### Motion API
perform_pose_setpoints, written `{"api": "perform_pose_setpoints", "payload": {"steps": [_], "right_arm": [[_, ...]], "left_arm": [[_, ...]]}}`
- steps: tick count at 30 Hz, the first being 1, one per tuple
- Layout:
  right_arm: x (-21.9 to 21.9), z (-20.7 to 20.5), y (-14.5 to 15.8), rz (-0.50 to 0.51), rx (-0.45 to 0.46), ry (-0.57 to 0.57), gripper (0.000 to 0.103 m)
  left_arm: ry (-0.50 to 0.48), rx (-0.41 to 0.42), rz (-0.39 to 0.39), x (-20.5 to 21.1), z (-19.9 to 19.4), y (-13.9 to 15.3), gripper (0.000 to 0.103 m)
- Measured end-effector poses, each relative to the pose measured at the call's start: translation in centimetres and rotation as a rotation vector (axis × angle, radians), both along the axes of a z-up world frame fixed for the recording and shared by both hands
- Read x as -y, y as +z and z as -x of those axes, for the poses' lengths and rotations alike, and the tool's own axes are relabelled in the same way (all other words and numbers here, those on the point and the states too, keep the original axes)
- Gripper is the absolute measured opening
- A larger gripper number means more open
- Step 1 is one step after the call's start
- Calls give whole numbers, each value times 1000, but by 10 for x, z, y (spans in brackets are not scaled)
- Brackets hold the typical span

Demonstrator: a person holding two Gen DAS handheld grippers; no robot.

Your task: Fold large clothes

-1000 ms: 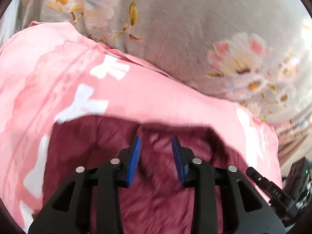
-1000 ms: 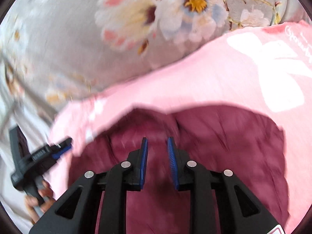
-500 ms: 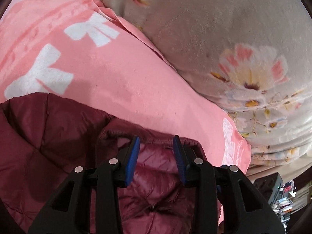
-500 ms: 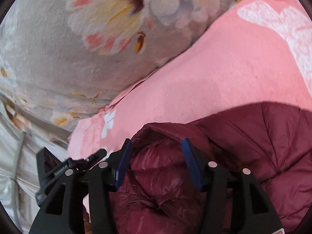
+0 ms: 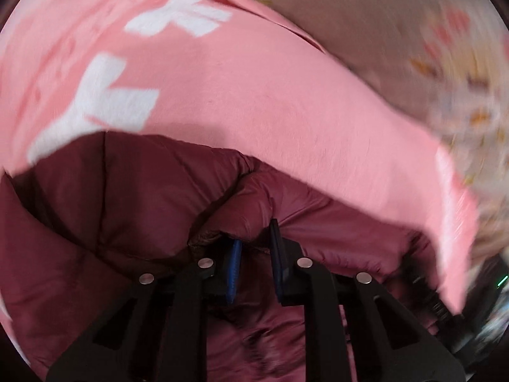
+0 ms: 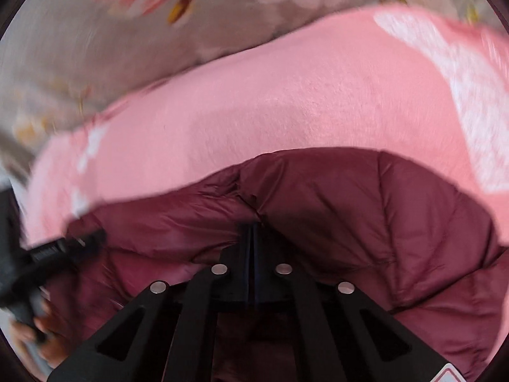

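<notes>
A maroon quilted puffer jacket point(image 5: 143, 197) lies on a pink blanket. In the left wrist view my left gripper point(image 5: 256, 238) is at the jacket's near edge. Its jaws are closing, with a puffy fold of the jacket squeezed between the blue pads point(image 5: 234, 267). In the right wrist view the jacket point(image 6: 366, 207) fills the lower half. My right gripper point(image 6: 253, 227) is shut there, pads together, and creases in the fabric run out from its tips. The left gripper point(image 6: 79, 242) also shows at the left edge, with a hand on its handle.
The pink blanket point(image 5: 254, 95) with white bow prints spreads under and beyond the jacket point(image 6: 286, 102). Behind it lies a grey bedspread point(image 5: 381, 16) with a flower print point(image 6: 95, 47). Dark gear shows at the far right edge point(image 5: 477, 318).
Both grippers came down onto the jacket's edge. Their jaws stood open around the fabric half a second ago and have now closed on it. Both views are blurred by motion.
</notes>
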State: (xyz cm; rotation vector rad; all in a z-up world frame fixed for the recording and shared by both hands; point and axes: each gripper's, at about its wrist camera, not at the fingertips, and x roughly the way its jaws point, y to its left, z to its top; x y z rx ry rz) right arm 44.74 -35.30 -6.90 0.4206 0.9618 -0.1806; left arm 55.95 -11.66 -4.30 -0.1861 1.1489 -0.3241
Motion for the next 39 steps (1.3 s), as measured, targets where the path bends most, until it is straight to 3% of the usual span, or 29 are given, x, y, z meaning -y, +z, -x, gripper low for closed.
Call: {"api": "perform_pose_setpoints", "payload": {"steps": [4,6,10,15,39], "right_arm": [[-29,-6,4,232,-23,60,0],[-45,-7,3,359,-23,78,0],[-50,-1,1,480,-6,83,0],[-48,3,2,497,8,77,0],[-50,0,3,490,10,86,1]], "left_arm": [[-80,111,-185,24,13,-1,17],[-83,141,-202,27,17,-2,18],[-87,221,-183,23,28,-7,18],[-73,328,-257,35,40,-8,18],[-75,354,-308,37,43,-7,18]]}}
